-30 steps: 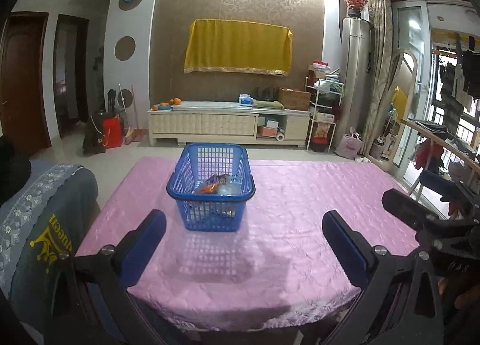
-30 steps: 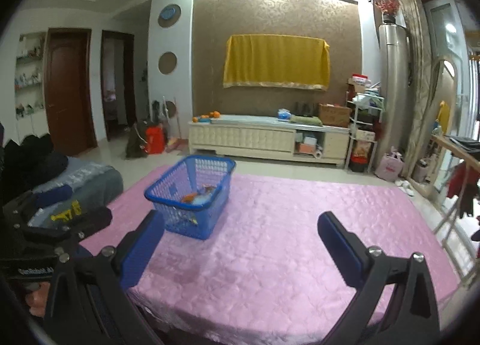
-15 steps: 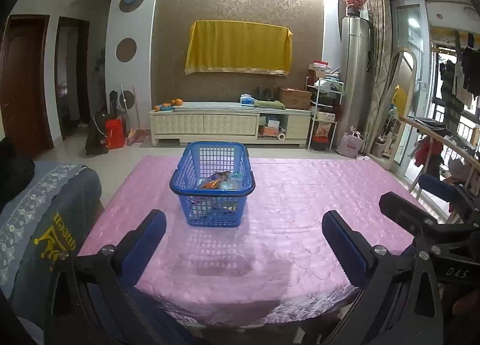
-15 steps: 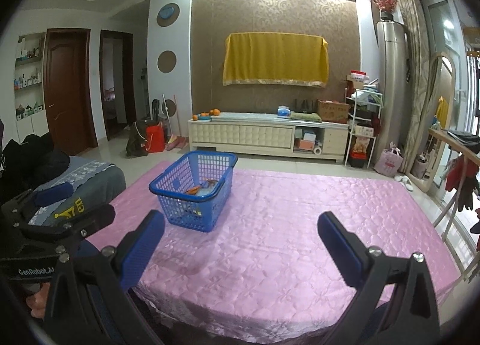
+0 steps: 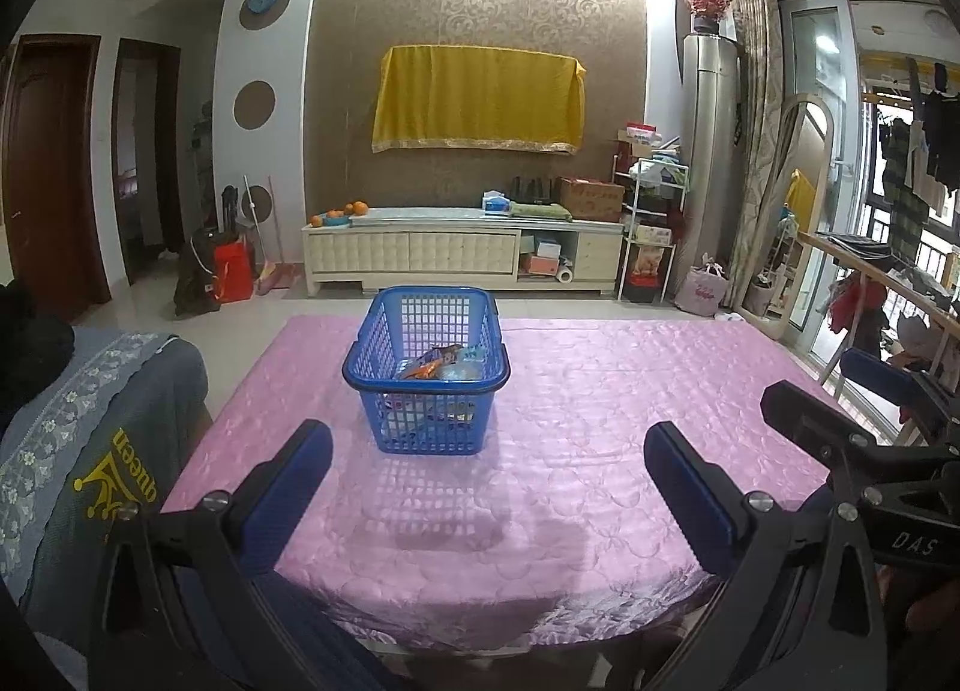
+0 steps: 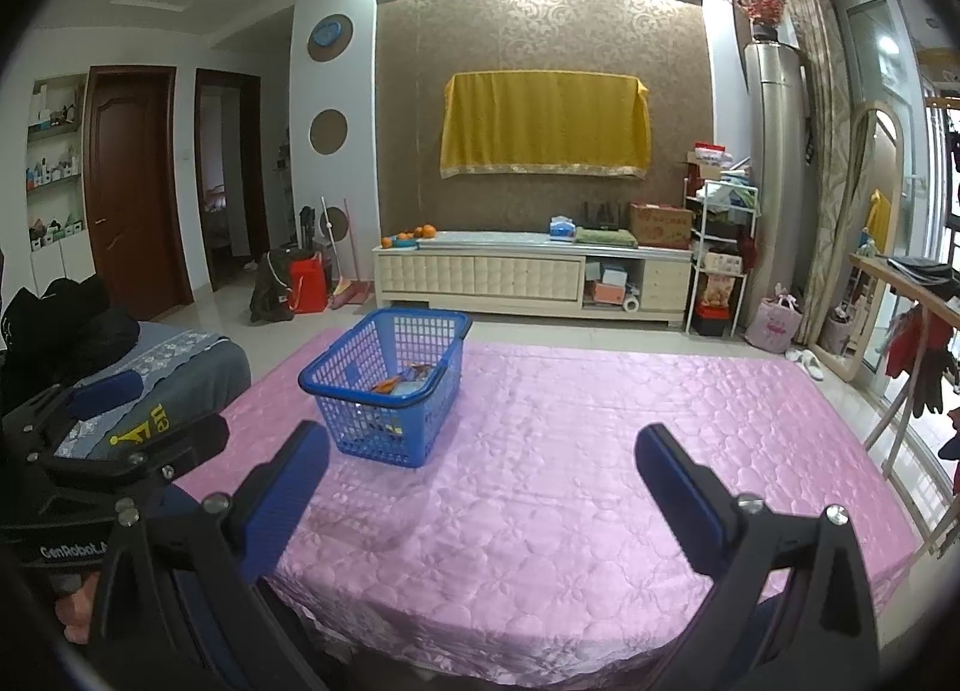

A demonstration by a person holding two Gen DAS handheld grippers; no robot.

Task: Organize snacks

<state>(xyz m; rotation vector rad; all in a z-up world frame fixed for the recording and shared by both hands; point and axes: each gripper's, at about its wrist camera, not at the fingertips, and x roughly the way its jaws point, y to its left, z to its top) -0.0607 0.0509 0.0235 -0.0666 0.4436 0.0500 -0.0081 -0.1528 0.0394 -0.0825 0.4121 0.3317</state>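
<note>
A blue plastic basket [image 5: 427,373] stands on the pink tablecloth [image 5: 588,391]; it also shows in the right wrist view [image 6: 384,385]. Snack packets [image 5: 438,361] lie inside it, also seen in the right wrist view [image 6: 402,382]. My left gripper [image 5: 489,481] is open and empty, held back near the table's front edge, well short of the basket. My right gripper [image 6: 480,475] is open and empty, to the right of the basket and nearer than it. Each gripper shows at the edge of the other's view.
A chair draped in grey cloth [image 5: 90,439] stands at the table's left edge. A drying rack with clothes [image 6: 918,355] is at the right. A cream TV cabinet [image 5: 462,256] lines the far wall.
Both grippers have pulled back from the table and risen slightly; the basket looks farther and smaller. Both stay open and empty.
</note>
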